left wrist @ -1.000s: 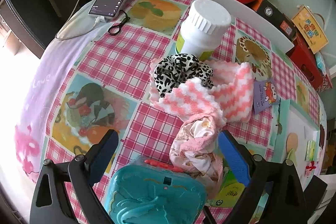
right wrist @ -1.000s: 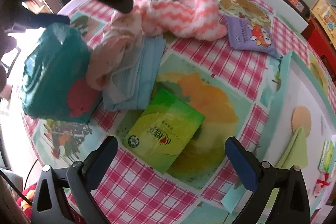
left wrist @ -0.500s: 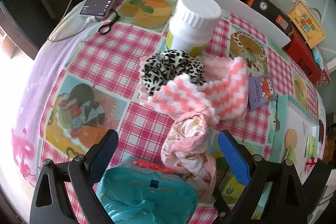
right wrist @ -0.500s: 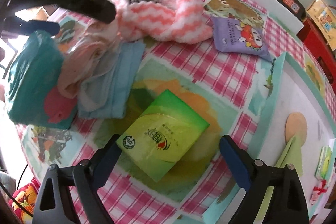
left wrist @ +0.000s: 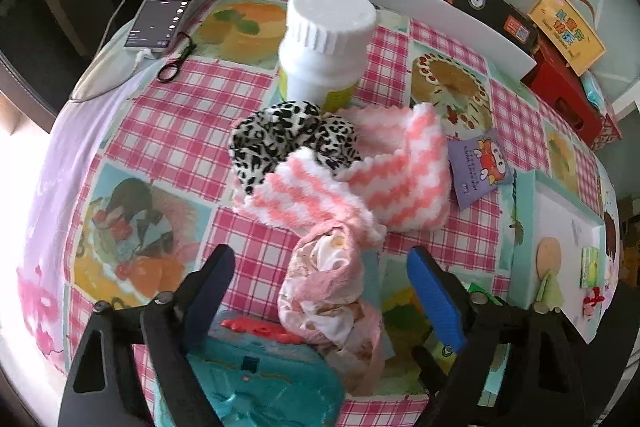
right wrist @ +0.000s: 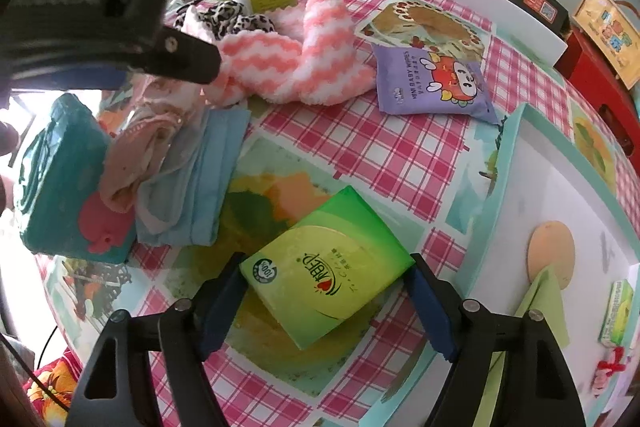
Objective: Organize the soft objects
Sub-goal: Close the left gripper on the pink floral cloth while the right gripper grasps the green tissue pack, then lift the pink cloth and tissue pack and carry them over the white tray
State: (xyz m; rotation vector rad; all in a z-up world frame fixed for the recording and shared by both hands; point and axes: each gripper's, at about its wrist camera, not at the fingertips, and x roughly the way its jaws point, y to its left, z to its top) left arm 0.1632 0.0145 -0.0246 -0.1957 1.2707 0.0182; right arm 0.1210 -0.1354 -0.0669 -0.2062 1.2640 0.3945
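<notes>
Here, the right gripper [right wrist: 326, 293] was seen straddling the green tissue pack [right wrist: 326, 269] on the checked tablecloth [right wrist: 360, 155], its jaws closing, pads at the pack's corners but not visibly pressing. The left gripper [left wrist: 320, 283] was closing around the rolled pink cloth [left wrist: 334, 291], untouched by its pads, beside the teal case [left wrist: 256, 387], below the pink-and-white zigzag towel [left wrist: 360, 183].
</notes>
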